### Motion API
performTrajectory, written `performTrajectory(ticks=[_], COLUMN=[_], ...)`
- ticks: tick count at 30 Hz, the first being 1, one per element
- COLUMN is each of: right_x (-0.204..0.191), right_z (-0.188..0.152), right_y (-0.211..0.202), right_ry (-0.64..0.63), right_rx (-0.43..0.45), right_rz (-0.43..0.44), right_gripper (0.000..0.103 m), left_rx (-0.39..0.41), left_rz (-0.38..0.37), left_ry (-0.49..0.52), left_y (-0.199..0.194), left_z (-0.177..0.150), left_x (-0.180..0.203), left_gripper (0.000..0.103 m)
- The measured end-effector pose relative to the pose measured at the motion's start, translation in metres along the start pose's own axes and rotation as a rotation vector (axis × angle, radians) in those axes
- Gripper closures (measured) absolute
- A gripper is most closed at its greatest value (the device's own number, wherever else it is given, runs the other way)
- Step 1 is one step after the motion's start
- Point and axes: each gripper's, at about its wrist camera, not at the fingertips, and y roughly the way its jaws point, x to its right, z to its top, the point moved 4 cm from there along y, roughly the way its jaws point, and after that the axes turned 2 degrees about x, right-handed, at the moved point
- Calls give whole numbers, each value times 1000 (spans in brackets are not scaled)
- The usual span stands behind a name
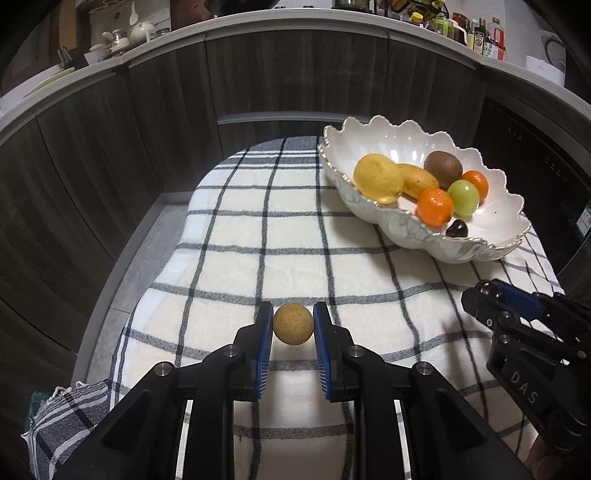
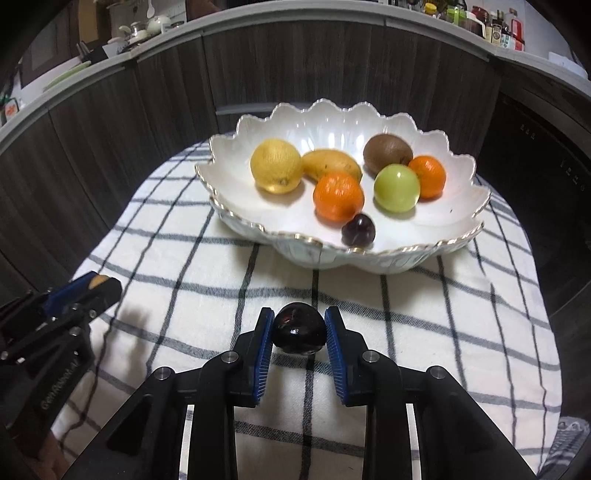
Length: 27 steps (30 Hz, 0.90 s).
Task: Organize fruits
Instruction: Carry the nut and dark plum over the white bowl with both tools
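Observation:
My left gripper [image 1: 293, 325] is shut on a small round tan fruit [image 1: 293, 323] just above the checked cloth. My right gripper [image 2: 299, 328] is shut on a dark plum [image 2: 299, 333], in front of the bowl. The white scalloped bowl [image 2: 458, 218] holds a lemon [image 2: 276, 165], a yellow mango [image 2: 328, 160], a kiwi [image 2: 387, 148], two oranges [image 2: 338, 197], a green fruit [image 2: 396, 187] and a small dark plum [image 2: 358, 230]. The bowl [image 1: 498, 214] is far right in the left wrist view. The right gripper [image 1: 484, 295] shows there at the right edge, and the left gripper [image 2: 99, 286] shows at the left of the right wrist view.
The checked cloth [image 2: 184, 266] covers a small table. Dark wood cabinet fronts [image 1: 110, 147] curve around the far side and left. A counter above them carries pots [image 1: 122, 37] and bottles [image 1: 476, 33]. The floor [image 1: 147, 258] drops off left of the table.

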Motion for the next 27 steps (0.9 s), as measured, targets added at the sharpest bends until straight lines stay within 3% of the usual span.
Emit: performTrajectory(ticks=[11,27], right_x=[20,69], right_z=[27,75], right_y=[-32,-49], right_ry=[29,75], right_rx=[91,166], right_rz=[-13,-41], right_gripper=[74,74], left_rx=[56,145], left_rz=[-29,-87], left_ry=[36,92], left_y=[-13,-21], left_z=[34,107], left_x=[25,77], left_gripper=[80,80])
